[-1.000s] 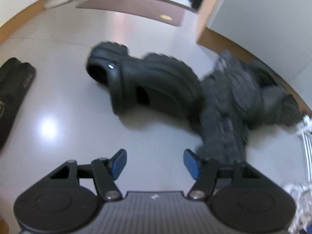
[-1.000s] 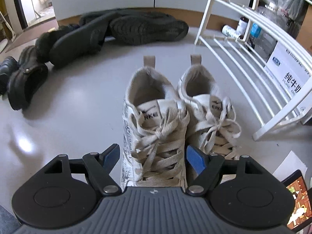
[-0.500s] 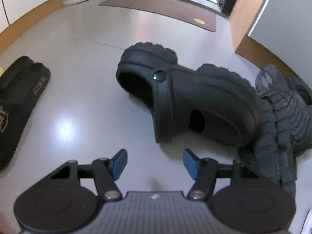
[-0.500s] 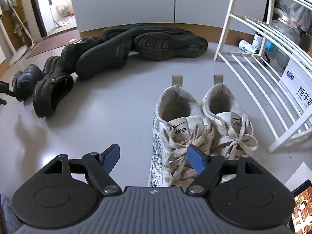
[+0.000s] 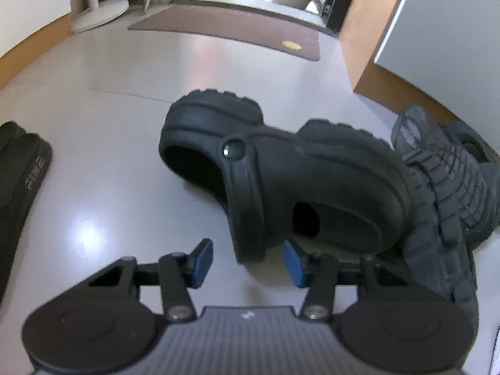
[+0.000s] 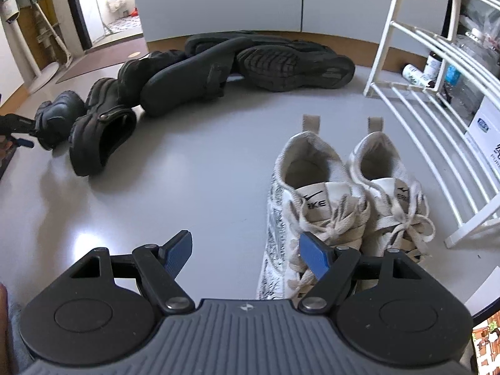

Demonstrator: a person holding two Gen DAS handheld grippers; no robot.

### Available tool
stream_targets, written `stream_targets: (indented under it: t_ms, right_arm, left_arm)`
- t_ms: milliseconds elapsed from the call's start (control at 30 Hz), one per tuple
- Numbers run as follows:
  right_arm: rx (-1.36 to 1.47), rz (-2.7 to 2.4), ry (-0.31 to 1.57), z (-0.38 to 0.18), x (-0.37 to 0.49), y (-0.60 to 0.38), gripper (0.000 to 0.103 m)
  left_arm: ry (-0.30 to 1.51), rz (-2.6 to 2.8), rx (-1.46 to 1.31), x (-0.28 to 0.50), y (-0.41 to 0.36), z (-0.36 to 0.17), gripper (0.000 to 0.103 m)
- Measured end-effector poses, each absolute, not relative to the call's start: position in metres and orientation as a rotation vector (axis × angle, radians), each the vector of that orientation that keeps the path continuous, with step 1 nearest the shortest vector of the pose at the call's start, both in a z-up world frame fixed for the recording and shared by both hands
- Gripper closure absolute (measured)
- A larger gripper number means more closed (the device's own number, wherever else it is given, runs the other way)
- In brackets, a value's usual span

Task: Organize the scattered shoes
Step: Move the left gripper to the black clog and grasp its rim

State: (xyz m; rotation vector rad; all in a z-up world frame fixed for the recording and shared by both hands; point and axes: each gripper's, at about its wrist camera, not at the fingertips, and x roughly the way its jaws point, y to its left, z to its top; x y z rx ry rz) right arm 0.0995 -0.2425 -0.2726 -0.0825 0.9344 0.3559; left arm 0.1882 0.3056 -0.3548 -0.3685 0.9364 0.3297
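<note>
Ahead of the left gripper (image 5: 247, 261), whose jaws have been closing around a black clog's (image 5: 281, 184) strap, glossy grey floor (image 5: 125, 100) is stretching toward a brown doormat (image 5: 231, 28); the right gripper (image 6: 247, 254) is gaping empty beside white sneakers (image 6: 343, 206).

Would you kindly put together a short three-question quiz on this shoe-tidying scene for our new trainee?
1. True or false: the left gripper is clamped on the black clog.
2. Multiple choice: the pair of white sneakers stands A) on a shelf of the white rack, B) on the floor beside the rack, C) atop the black shoes.
3. Fill in: between the pads of the right gripper there is ____.

Key
1. False: its jaws have just been closing with the clog's strap between them, but the pads do not yet press on it.
2. B.
3. Nothing; it hangs open over bare floor, left of the sneakers.
</note>
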Motion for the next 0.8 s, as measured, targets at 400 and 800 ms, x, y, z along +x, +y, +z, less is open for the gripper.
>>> stream_targets:
  t_ms: [400, 800]
  right_arm:
    - [-0.080, 0.385, 0.963, -0.277, 0.096, -0.238, 0.023]
    - [-0.056, 0.400, 0.978, -0.277, 0.096, -0.237, 0.023]
  left_arm:
    - [0.926, 0.271, -0.373, 0.203, 0.309, -0.366, 0.056]
    - [0.907, 0.309, -0.401, 0.180, 0.305, -0.359, 0.071]
